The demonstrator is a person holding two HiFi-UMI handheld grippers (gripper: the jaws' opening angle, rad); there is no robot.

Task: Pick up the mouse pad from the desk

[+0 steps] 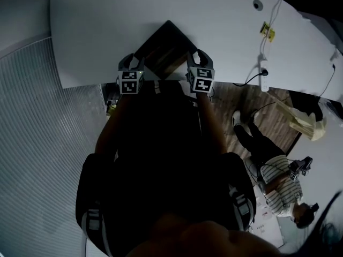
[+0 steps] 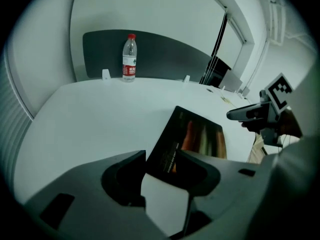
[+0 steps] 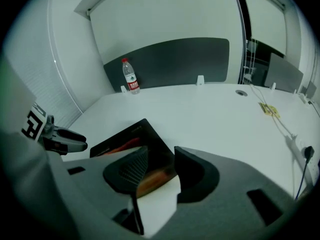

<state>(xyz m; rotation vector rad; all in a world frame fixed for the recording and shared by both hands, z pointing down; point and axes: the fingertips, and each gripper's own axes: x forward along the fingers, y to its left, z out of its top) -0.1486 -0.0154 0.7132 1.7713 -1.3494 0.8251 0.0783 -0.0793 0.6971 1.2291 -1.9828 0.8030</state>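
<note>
Mouse pad (image 1: 166, 50), a thin dark rectangle, lies flat on the smooth white desk (image 1: 96, 31), left gripper (image 1: 131, 63) and right gripper (image 1: 199, 58) tilted down at its near corners, jaws spread and empty.

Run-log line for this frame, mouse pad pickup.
phase: pre-grasp | mouse pad: flat on desk, ungripped | left gripper: jaws open at its near edge | right gripper: jaws open at its near edge

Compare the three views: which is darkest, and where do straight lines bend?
Head view: darkest, the person's body nearly black against the pale desk. Left gripper view: fisheye bows the desk edge, corners vignetted black. Right gripper view: same bowing and vignette.
</note>
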